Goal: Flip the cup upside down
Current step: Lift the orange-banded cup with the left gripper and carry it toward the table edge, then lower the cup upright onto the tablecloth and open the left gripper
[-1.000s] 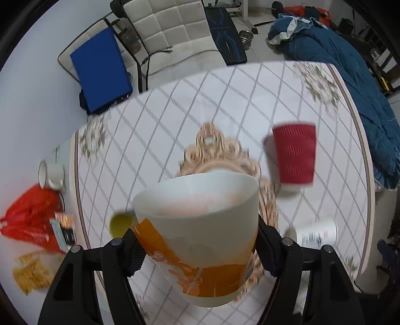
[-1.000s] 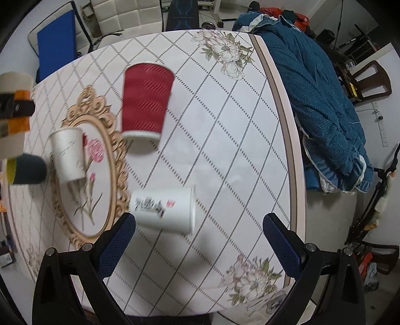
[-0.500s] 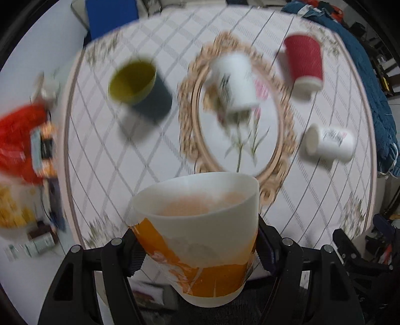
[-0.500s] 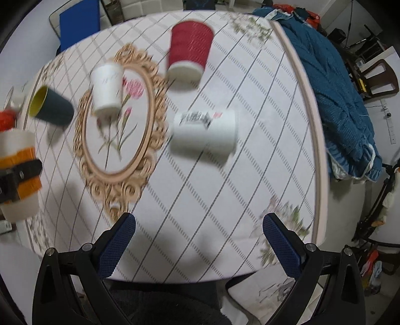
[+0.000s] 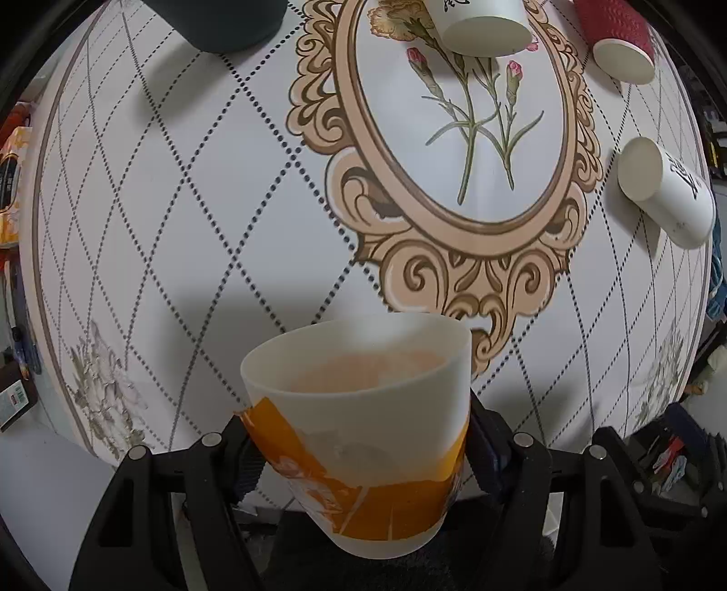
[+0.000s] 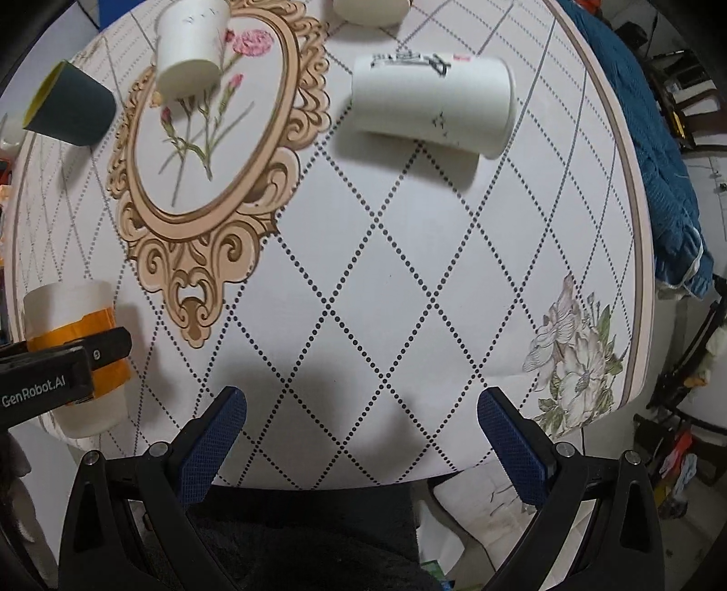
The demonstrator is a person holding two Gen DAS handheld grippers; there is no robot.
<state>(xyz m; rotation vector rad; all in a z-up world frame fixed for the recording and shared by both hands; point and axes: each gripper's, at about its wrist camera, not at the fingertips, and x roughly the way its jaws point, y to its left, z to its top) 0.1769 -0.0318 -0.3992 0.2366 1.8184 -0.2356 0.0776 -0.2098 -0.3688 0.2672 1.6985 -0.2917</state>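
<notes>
While the right tool [image 6: 361, 436] gapes unladen, the left tool [image 5: 359, 448] clamps the orange-banded cup [image 5: 363, 432].

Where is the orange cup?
The orange cup is clamped in the left hand-held gripper, at the table's near left edge, below the ornate frame print.

A white paper cup [image 6: 431, 104] lies on its side on the counter [image 6: 409, 295], right of the ornate oval frame print [image 6: 213, 150]. Another white cup [image 6: 193, 43] lies tipped inside that oval. A dark cup [image 6: 68, 107] with a yellow inside lies left of it. A red ribbed cup [image 5: 620, 41] sits near the far edge. A blue blanket [image 6: 654, 150] lies beyond the counter's right rim.
</notes>
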